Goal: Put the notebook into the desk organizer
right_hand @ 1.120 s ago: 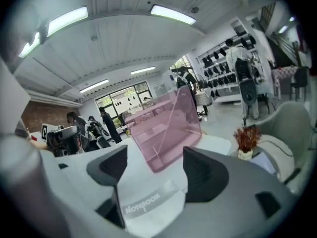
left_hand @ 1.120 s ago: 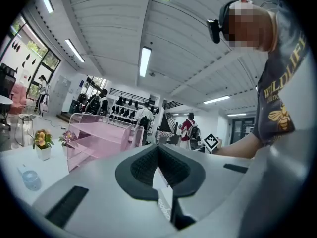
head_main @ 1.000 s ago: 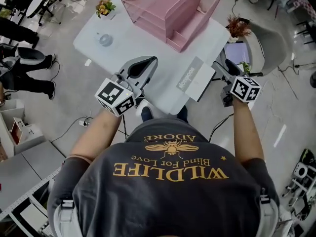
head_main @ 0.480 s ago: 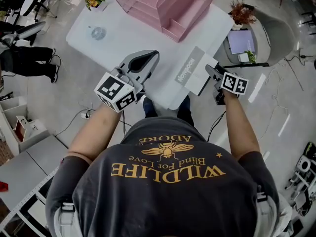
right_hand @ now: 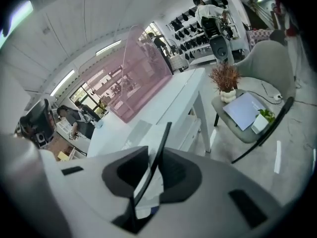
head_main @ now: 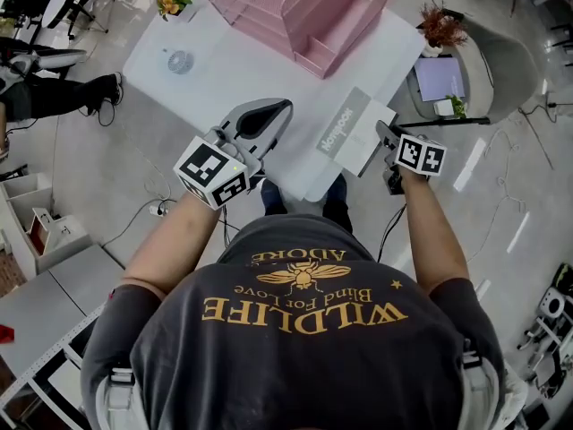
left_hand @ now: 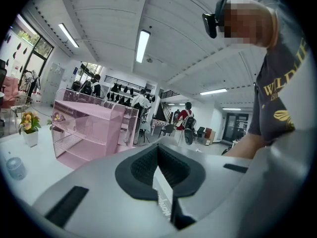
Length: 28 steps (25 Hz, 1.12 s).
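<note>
The grey-and-white notebook [head_main: 349,133] lies on the white table [head_main: 233,70], its near right corner over the table's edge. My right gripper [head_main: 383,133] is at that corner and its jaws are closing. In the right gripper view [right_hand: 151,168] the notebook's thin edge [right_hand: 161,147] runs between the dark pads [right_hand: 173,175], which touch it. The pink mesh desk organizer [head_main: 313,16] stands at the table's far side. My left gripper [head_main: 279,107] hovers over the table's near edge, left of the notebook, shut and holding nothing. The notebook [left_hand: 162,198] shows through the gap behind its tips.
A small flower pot [head_main: 172,0] and a round glass object [head_main: 179,61] sit at the table's left end. A grey chair [head_main: 488,79] with a paper sheet and small plants stands right of the table. People sit at the far left [head_main: 54,92].
My right gripper moved left from beside the table onto the notebook's corner and its jaws came together on the edge. The left gripper barely moved.
</note>
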{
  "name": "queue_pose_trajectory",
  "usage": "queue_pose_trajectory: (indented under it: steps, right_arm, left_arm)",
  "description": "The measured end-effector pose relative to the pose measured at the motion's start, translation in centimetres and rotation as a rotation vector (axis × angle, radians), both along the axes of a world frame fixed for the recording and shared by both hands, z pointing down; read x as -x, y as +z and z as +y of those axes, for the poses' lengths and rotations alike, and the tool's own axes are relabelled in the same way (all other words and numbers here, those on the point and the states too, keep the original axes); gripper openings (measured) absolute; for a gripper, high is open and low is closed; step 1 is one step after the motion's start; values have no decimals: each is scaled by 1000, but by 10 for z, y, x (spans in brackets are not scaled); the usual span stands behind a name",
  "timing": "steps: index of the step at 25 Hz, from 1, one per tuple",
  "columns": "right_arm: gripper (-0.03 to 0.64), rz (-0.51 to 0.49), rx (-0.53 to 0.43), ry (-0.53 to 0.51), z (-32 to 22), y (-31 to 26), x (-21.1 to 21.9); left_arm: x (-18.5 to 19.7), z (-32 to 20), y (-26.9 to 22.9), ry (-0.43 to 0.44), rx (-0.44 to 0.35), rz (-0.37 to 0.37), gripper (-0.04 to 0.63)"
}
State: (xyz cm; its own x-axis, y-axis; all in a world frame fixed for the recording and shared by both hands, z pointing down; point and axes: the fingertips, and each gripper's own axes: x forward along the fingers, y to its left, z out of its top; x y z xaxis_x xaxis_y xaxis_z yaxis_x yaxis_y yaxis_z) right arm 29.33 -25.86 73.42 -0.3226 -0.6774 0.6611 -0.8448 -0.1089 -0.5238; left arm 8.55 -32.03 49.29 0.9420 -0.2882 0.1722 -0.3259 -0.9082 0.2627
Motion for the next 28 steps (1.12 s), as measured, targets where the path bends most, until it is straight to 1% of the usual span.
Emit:
queue_pose_trajectory:
  steps: [2,3,5,8,15,18,21,24,28]
  right_arm:
    - [24,-46,-25,35,1,-16,1]
    - [11,-75,-42,50,2,-26,1]
    - [9,-123,-84,69,1,-50,-1]
    - [9,-166,-154,88,-2,-91,-5]
    - [9,-186,-346,138,-34,-208,-25]
    - [9,-184,-391,173,-51,-257,-30]
    - [9,-164,-479,133,-73,-309,-29]
    - [9,-190,-536,135,-93,-351,-28]
    - [9,-224,-625,102,-129,-402,-19]
  left_arm:
    - [2,2,-2,-1,1,1,-2]
    - [3,3,-4,-1,-1,5,-2]
    - [4,3,-11,-1,-13,17,-2]
    - [8,1,-27,-7,-42,36,-2]
    - [26,-22,-81,-59,-115,97,-2]
    - [35,-34,-102,-86,-148,115,-2]
    - [42,-43,-119,-105,-176,127,-2]
    - [49,-50,-135,-118,-199,141,-2]
    - [59,-62,-149,-141,-227,154,-2]
